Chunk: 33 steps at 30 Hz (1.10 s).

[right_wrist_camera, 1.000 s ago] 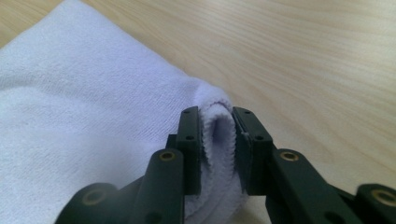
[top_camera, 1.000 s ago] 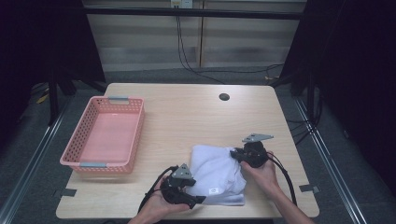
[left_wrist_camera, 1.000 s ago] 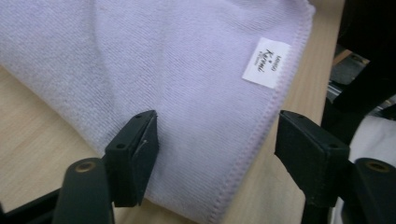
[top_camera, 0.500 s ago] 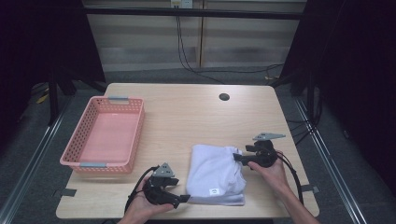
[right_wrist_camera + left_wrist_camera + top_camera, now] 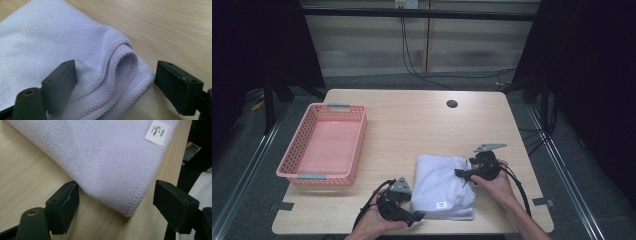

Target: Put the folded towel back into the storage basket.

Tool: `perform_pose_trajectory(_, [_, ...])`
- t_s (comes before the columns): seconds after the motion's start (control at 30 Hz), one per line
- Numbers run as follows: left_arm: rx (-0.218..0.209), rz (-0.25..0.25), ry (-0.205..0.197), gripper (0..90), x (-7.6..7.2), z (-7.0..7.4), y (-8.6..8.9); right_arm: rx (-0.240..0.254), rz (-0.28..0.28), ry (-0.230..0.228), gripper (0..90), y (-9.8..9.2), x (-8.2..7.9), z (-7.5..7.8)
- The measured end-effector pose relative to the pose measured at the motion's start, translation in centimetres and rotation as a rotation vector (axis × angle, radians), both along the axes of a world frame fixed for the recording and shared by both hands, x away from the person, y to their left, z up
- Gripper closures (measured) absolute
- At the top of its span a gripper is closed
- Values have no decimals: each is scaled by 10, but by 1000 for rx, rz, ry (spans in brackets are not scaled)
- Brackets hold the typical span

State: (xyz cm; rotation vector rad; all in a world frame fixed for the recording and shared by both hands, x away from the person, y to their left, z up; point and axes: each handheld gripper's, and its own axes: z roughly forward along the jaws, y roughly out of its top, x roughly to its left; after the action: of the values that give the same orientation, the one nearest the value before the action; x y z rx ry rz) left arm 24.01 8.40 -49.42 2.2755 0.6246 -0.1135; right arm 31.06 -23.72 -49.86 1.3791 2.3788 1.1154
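Observation:
A folded white towel (image 5: 443, 187) lies flat on the wooden table (image 5: 412, 125) near its front edge, its small label (image 5: 442, 204) toward me. My left gripper (image 5: 416, 217) sits at the towel's near left corner. In the left gripper view the hemmed corner (image 5: 112, 170) lies between the spread jaws of that gripper (image 5: 116, 200), the left jaw just beside the fold. My right gripper (image 5: 462, 174) rests at the towel's right edge. Its jaws (image 5: 115, 82) straddle the layered hem (image 5: 117, 70) without pressing it. Both pairs of jaws have just been opening.
An empty pink basket (image 5: 324, 145) stands on the table's left side. A round cable hole (image 5: 452, 104) sits at the back centre. Bare wood stretches between basket and towel. The front edge runs just below my left hand.
The towel was bunched up under both grippers a second ago and now lies flat. My left gripper has slid left off its near corner. The right gripper has stayed at the right edge.

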Motion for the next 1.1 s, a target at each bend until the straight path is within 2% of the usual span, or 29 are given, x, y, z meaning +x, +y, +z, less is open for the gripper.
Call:
perform_pose_trajectory(0.13, [-2,-1,-7,218,0,0,-1,-22,10,6,155,0,1,-1])
perform_pose_trajectory(0.27, [25,-12,-24,208,-3,0,-3,-34,31,14,151,0,2,-3])
perform_pose_trajectory(0.33, [22,-40,-3,208,-4,1,-6,-43,34,8,157,1,0,-2])
perform_pose_trajectory(0.43, [28,-44,-30,225,-7,1,-9,-46,46,17,170,2,-1,-1])
perform_pose_trajectory(0.53, [38,-33,-59,344,-8,1,-10,-28,74,27,286,2,-3,0])
perform_pose_trajectory(0.57, [42,-26,-79,377,-9,1,-11,-35,75,29,309,3,-4,1])
perform_pose_trajectory(0.6, [58,-18,-94,437,-10,2,-11,-31,80,28,346,4,-4,1])
perform_pose_trajectory(0.7, [79,-44,-110,520,-9,3,-11,-14,93,38,448,5,-5,1])
perform_pose_trajectory(0.8, [77,-32,-106,603,-11,3,-12,6,107,52,563,5,-6,2])
perform_pose_trajectory(0.87, [85,-47,-97,646,-8,4,-11,8,117,50,616,7,-7,3])
perform_pose_trajectory(0.93, [73,-39,-71,681,-6,4,-11,9,117,45,638,8,-9,4])
perform_pose_trajectory(0.97, [52,-24,-59,682,-6,3,-11,7,115,49,643,8,-8,4])
perform_pose_trajectory(1.03, [64,-43,-54,686,-4,4,-10,21,113,59,651,7,-7,4])
perform_pose_trajectory(1.1, [35,-39,-43,703,-3,5,-9,29,114,66,659,6,-6,4])
